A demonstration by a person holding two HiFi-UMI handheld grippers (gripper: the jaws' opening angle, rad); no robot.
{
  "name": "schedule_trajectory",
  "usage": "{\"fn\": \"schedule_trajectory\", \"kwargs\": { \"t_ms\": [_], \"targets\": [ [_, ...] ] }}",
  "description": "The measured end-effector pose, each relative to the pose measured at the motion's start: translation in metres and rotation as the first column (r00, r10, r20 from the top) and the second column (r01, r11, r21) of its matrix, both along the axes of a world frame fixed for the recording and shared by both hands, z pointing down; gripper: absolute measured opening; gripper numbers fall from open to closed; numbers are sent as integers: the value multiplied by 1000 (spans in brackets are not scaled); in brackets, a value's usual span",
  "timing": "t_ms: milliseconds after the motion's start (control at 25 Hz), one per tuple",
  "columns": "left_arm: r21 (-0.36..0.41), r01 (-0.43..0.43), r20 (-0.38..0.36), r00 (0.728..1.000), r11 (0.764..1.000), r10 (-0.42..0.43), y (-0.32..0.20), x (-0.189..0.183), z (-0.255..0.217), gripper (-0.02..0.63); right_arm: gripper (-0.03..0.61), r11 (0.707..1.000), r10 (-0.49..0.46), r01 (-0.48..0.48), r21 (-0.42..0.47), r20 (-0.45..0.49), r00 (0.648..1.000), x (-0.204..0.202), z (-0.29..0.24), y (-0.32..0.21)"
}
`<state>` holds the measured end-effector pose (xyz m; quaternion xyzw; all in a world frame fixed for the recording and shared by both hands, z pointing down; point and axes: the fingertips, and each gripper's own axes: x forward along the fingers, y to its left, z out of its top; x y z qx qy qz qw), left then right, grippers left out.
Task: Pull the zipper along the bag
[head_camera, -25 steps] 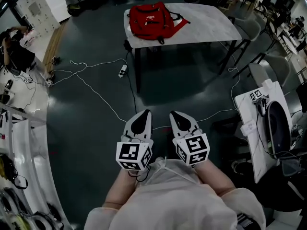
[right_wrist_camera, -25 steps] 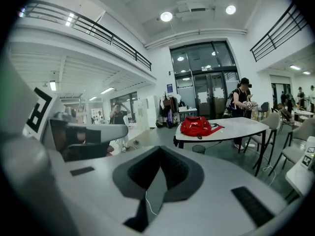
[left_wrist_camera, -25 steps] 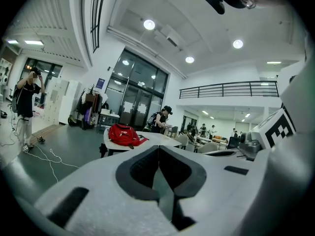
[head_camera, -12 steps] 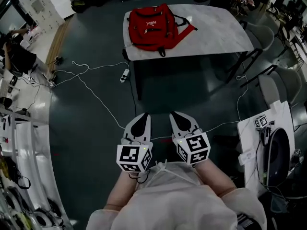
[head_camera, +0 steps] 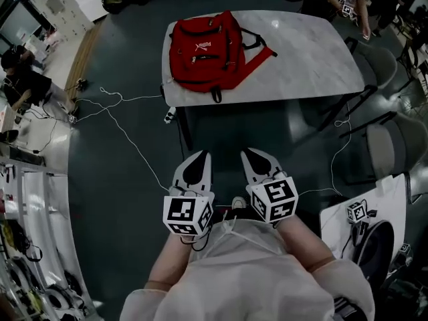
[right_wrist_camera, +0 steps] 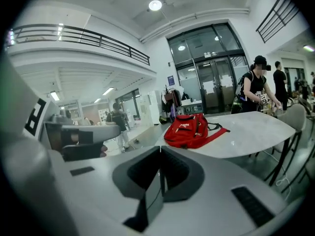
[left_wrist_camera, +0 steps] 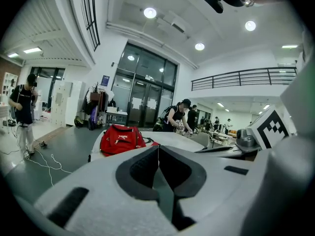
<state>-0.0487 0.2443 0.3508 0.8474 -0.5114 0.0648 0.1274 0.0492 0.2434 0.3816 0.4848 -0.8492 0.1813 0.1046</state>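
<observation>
Now we hold the left gripper (head_camera: 202, 155) and right gripper (head_camera: 246, 152) closed, empty; the bag (head_camera: 204, 51) lies well ahead, nearer the left.

From the head we look steeply down over the left hand-held gripper (head_camera: 199, 160) and right hand-held gripper (head_camera: 250, 158) toward the desk (head_camera: 301, 52) well ahead. Each gripper's camera rides low behind its jaws, looking forward and roughly level. All 3 views share the desk and the red backpack (head_camera: 204, 42).
</observation>
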Motion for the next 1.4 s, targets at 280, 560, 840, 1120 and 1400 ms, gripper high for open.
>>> {"fn": "schedule_trajectory", "kwargs": {
  "t_ms": [280, 560, 840, 1120, 1400],
  "targets": [
    [-88, -14, -119, 993, 996, 4, -52, 19, 12, 20, 28, 1000, 6, -6, -25, -2, 1000, 23, 8, -51],
    [-78, -39, -68, 997, 996, 34, -142, 18, 27, 20, 28, 998, 45, -46, -47, -23, 999, 22, 22, -125],
    [-104, -120, -97, 989, 987, 111, -252, 4, 25, 20, 28, 994, 92, -96, -57, -70, 993, -2, 14, -226],
    [-120, -212, -95, 975, 970, 202, -354, -3, 34, 20, 28, 983, 173, -178, -48, -104, 979, -3, 9, -327],
    [-232, -188, -109, 980, 954, 167, -396, -19, 70, 20, 28, 973, 197, -209, -94, -129, 972, -4, 36, -375]
  ]
}}
